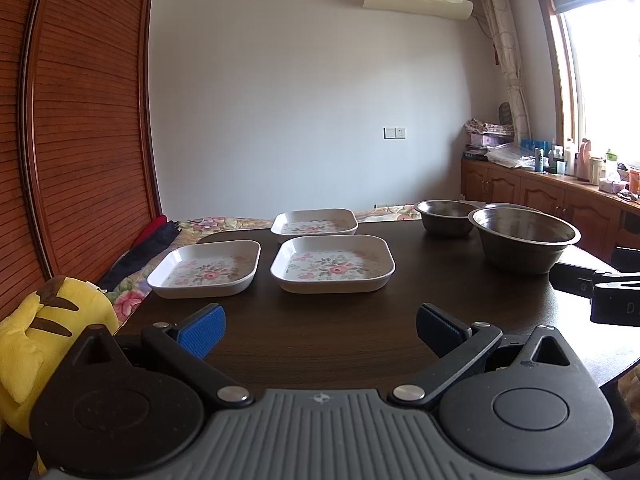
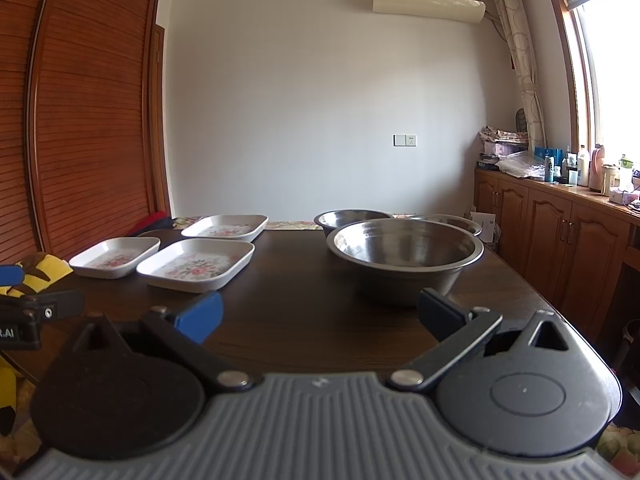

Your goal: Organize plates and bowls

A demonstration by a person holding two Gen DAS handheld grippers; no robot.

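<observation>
Floral plates (image 1: 332,264) sit on the table (image 1: 320,344) just beyond the left gripper (image 1: 320,330), steel bowls (image 2: 404,256) just beyond the right gripper (image 2: 320,322); both grippers spread wide, grasping nothing.

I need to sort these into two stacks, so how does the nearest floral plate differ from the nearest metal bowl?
The nearest floral plate is white with a pink flower print; the nearest metal bowl is plain grey steel. The plate is square with rounded corners, the bowl round. The plate is shallow, the bowl deep with sloping walls. Both sit upright and empty on the dark table, apart from each other.
</observation>
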